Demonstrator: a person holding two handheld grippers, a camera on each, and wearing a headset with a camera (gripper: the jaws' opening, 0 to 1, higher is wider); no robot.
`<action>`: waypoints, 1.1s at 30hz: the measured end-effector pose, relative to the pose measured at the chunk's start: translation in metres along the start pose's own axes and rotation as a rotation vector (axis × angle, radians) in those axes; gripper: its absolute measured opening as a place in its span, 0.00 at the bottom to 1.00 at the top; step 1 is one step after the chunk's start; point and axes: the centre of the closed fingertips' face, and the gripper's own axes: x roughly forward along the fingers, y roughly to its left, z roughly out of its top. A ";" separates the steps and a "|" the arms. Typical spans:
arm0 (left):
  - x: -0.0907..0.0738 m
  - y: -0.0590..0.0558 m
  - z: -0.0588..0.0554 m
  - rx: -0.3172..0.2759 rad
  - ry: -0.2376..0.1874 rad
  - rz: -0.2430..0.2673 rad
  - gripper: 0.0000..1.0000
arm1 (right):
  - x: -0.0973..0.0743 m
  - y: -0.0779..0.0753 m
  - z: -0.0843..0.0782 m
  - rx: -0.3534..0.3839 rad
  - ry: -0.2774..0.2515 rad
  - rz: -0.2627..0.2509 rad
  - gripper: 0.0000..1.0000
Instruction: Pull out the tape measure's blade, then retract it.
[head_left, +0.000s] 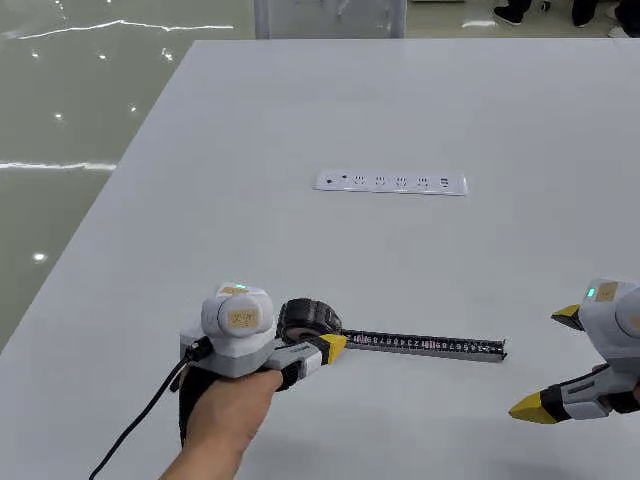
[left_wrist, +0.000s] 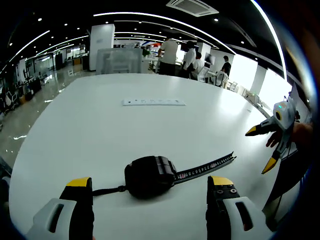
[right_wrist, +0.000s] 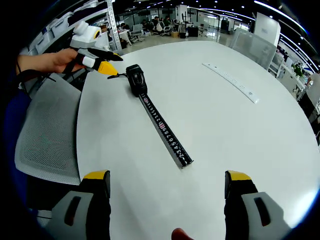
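A black, round-cased tape measure (head_left: 308, 318) is seen lying on the white worktop (head_left: 400, 100), near its front edge. Its dark blade (head_left: 425, 346), printed with white and red numerals, is drawn out flat along the surface to the right, and the blade's tip is left free on the worktop.

The left gripper (left_wrist: 149, 182), grey and white with yellow-tipped jaws, is held by a hand (head_left: 232, 412) just beside the case. In the left gripper view its jaws are shown spread wide, with the case lying between and just ahead of them and a clear gap on either side, so nothing is clamped. A thin black wrist strap (left_wrist: 107, 190) is seen running from the case toward one jaw.

The right gripper (head_left: 548, 360) is held above the worktop, beyond the blade's tip and apart from it. Its jaws are likewise spread and nothing is pinched between them.

A long white power strip (head_left: 390, 182) is laid flat farther back on the worktop, well apart from the tape measure. A grey mesh chair (right_wrist: 45, 130) is seen beside the worktop in the right gripper view.
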 end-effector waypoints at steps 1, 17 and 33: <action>0.002 0.000 0.000 0.004 0.001 0.003 0.91 | 0.002 -0.001 0.000 -0.006 0.002 0.006 0.91; 0.025 0.004 -0.002 -0.025 0.004 0.046 0.86 | 0.030 -0.011 -0.002 -0.101 0.051 0.089 0.82; 0.045 0.004 -0.008 -0.073 0.027 0.059 0.82 | 0.049 -0.020 -0.006 -0.224 0.107 0.143 0.70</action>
